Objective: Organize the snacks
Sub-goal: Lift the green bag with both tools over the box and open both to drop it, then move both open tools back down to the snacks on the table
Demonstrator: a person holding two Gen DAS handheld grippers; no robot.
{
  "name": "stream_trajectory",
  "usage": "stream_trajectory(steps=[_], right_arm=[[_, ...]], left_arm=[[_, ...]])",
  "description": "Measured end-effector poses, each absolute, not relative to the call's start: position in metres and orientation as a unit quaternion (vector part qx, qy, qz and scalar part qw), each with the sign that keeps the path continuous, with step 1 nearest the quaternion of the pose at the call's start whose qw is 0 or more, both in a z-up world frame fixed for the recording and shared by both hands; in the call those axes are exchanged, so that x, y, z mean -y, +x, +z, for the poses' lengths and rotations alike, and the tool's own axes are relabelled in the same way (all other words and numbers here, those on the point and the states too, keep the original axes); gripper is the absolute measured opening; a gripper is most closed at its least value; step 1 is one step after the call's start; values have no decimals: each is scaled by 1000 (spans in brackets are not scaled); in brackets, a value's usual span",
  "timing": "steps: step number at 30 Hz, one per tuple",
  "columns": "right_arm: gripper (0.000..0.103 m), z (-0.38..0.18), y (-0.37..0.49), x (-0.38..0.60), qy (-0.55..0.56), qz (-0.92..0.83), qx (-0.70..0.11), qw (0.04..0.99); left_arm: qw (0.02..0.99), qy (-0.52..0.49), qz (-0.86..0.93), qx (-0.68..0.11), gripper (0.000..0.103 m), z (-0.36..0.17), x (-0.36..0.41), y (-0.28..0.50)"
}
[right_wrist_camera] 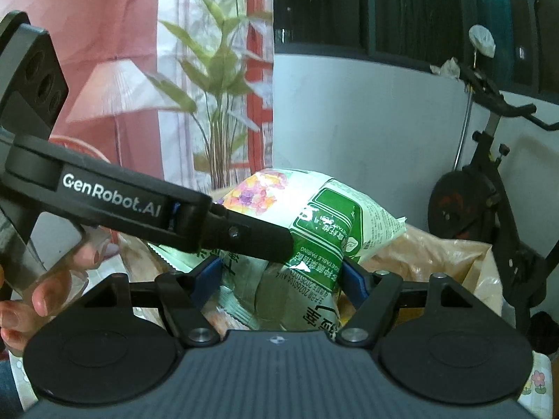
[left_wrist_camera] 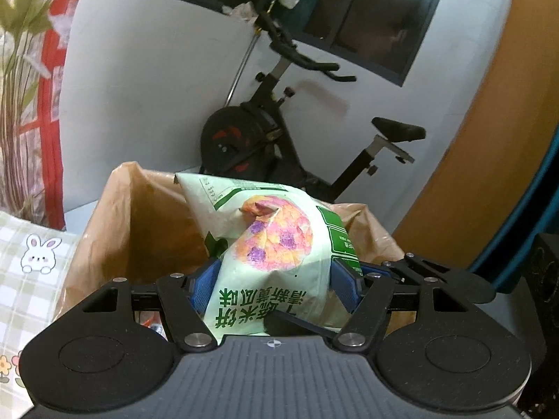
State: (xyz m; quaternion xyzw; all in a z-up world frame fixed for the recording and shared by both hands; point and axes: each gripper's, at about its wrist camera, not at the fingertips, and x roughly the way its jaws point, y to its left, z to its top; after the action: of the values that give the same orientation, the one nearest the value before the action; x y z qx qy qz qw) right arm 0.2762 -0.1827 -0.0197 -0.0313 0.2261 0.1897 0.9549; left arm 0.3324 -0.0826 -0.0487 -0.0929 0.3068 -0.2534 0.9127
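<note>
We grip one snack bag [left_wrist_camera: 276, 262] with both tongs, left [left_wrist_camera: 274, 288] and right [right_wrist_camera: 279, 281], above the sack [left_wrist_camera: 139, 216]; dropping it in remains.

Both hand-held grippers, left hand-held gripper [right_wrist_camera: 279, 241] and right hand-held gripper [right_wrist_camera: 279, 272], clamp the snack bag [right_wrist_camera: 314, 216] (pale green).

Pale green snack bag [left_wrist_camera: 276, 244] with dark green print and a pink, orange and purple picture. Translucent tan plastic bag [left_wrist_camera: 139, 216]. Blue pads [left_wrist_camera: 204, 289] on black left gripper [left_wrist_camera: 274, 288]. Green-and-white checked cloth [left_wrist_camera: 31, 279] with white rabbit. Black exercise bike [left_wrist_camera: 265, 139] with red marks.
</note>
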Motion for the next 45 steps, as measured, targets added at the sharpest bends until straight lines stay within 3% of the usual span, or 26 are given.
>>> stream_trajectory(steps=[11,24,34,45], right_arm=[[75,-26,276,188,-29,157,-242,957],[75,-2,204,195,19,145,-198,969],[75,-26,133,173,-3,143,-169,975],[75,-94,94,157,-19,110,-212,971]], left_arm=[[939,-77,-181,-283,76,-41,57,319],[957,-31,-153,-246,75,-21,27,237],[956,7,-154,-252,75,-63,19,171],[945,11,-152,-289,75,-130,28,136]])
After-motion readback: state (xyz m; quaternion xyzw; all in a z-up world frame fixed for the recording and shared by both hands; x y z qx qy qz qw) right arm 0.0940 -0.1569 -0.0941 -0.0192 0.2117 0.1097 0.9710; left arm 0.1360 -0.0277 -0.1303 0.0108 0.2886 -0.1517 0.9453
